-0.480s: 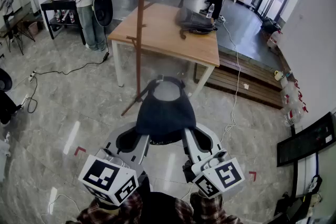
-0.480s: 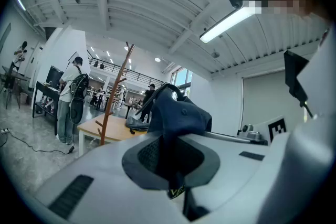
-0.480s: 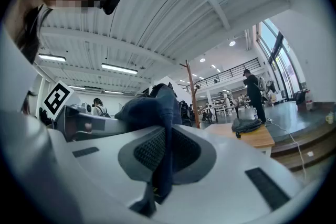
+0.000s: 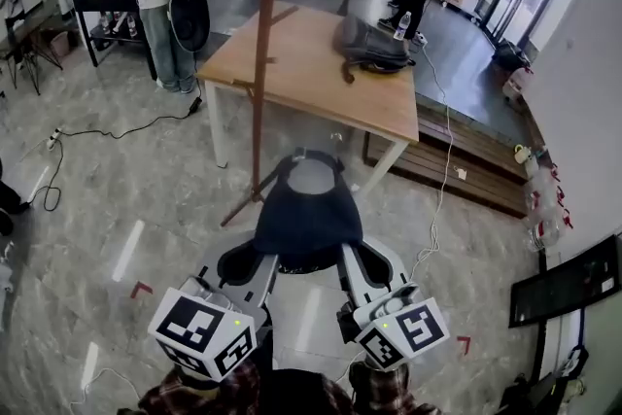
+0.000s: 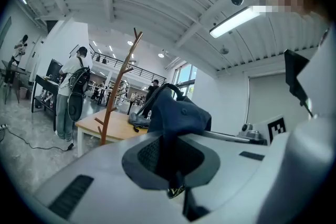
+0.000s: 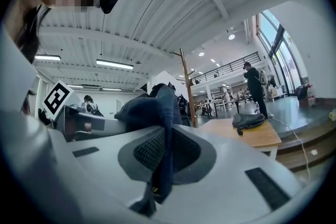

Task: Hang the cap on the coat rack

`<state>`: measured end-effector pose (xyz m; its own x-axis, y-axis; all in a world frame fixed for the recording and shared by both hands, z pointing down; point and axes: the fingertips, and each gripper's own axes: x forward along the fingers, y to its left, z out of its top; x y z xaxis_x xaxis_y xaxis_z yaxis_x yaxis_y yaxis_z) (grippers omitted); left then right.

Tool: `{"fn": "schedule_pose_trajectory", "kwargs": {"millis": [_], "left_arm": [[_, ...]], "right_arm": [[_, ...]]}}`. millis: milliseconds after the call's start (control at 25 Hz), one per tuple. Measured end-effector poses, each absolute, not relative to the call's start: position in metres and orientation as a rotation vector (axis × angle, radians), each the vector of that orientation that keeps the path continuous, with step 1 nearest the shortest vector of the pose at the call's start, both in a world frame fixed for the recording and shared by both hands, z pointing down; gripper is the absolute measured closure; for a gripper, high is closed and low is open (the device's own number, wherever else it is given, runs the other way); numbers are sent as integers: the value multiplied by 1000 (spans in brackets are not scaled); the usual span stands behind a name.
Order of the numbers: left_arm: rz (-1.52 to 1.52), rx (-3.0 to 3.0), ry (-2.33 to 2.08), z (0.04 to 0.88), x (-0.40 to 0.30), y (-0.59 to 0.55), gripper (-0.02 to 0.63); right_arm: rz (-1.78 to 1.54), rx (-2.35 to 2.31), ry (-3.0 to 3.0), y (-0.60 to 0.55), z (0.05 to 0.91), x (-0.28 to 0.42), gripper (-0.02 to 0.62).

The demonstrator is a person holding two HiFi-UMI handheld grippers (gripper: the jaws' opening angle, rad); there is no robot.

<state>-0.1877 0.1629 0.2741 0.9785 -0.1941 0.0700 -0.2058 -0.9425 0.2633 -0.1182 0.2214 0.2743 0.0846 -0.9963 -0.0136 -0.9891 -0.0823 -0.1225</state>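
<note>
The left tongs (image 4: 260, 259) and right tongs (image 4: 352, 259) are both clenching the dark navy fabric cap (image 4: 306, 214), holding it up between them. It's edging nearer the tall brown wooden coat rack (image 4: 260, 63) just beyond, slightly left, so the approach is closing in and the hooking is yet to come.

No legible text or signs

Wooden table (image 4: 311, 78) with white legs stands on grey tiled floor (image 4: 146, 199). 1 dark bag (image 4: 369, 49) lies on table's far right part. On floor: coat rack (image 4: 259, 112) foot just beside table, low wooden platform (image 4: 457, 165), 2 red tape corners (image 4: 142, 289).
</note>
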Motion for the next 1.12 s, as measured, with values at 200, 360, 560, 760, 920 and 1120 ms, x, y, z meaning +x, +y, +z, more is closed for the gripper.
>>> {"fn": "schedule_pose_trajectory", "kwargs": {"millis": [200, 360, 560, 760, 920, 1120], "left_arm": [[66, 2857, -298, 268, -145, 97, 589], [54, 2862, -320, 261, -122, 51, 589], [66, 2863, -334, 261, -99, 6, 589], [92, 2863, -338, 272, -75, -17, 589], [124, 2852, -367, 281, -50, -35, 589], [133, 2814, -485, 290, -15, -65, 589]], "right_arm": [[-108, -2231, 2067, 152, 267, -73, 575], [-100, -2207, 2093, 102, 261, -48, 575], [-107, -2194, 2097, 56, 261, -25, 575], [-134, -2183, 2090, 32, 273, 0, 575], [-177, -2169, 2101, 12, 283, 25, 575], [-225, -2080, 2195, -24, 292, 64, 575]]}}
